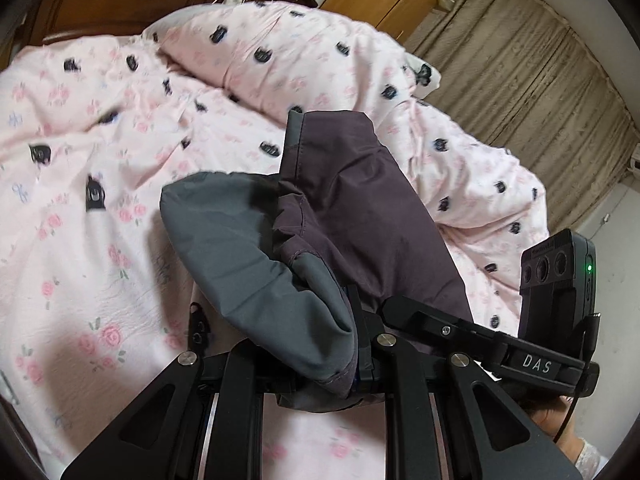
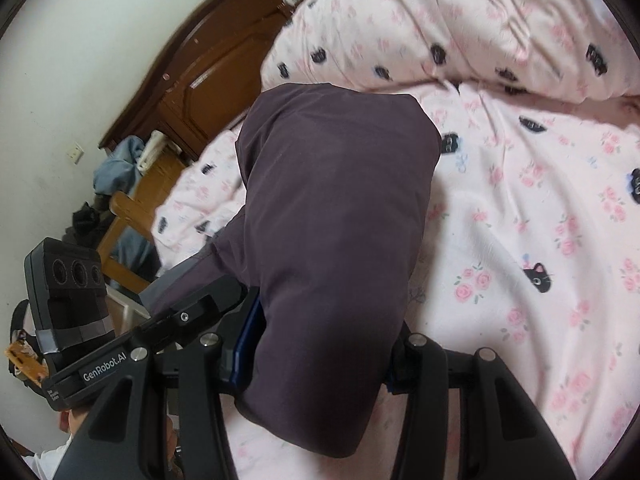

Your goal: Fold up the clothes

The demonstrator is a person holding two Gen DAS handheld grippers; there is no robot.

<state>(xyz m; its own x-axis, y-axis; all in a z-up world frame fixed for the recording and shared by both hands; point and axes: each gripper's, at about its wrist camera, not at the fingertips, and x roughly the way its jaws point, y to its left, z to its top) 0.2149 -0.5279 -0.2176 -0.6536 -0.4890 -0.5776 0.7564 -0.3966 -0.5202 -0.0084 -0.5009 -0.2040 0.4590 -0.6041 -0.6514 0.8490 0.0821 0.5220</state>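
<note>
Over the bed: both grippers hold one dark purple garment (image 2: 336, 216) clear above the pink floral bedding (image 1: 80, 264).
Left gripper (image 1: 362, 344): fingers nearly pressed together, pinching a bunched edge of the garment, which drapes forward over them.
Garment, left view: purple outer face (image 1: 352, 208) to the right, grey lining (image 1: 240, 256) folded out to the left (lining side faces the camera).
Right gripper (image 2: 320, 356): fingers partly spread around a thick fold of purple cloth; cloth fills the gap and hides the tips.
Garment, right view: one smooth purple bulk rising from the fingers toward the headboard (image 2: 208, 80).
Bedding: rumpled quilt with black cat motifs (image 2: 536, 276), heaped at the far side.
Surroundings: olive curtain (image 1: 520, 80) beyond the bed; wooden chair (image 2: 132, 216) with blue clothes (image 2: 116, 164) beside the headboard.
</note>
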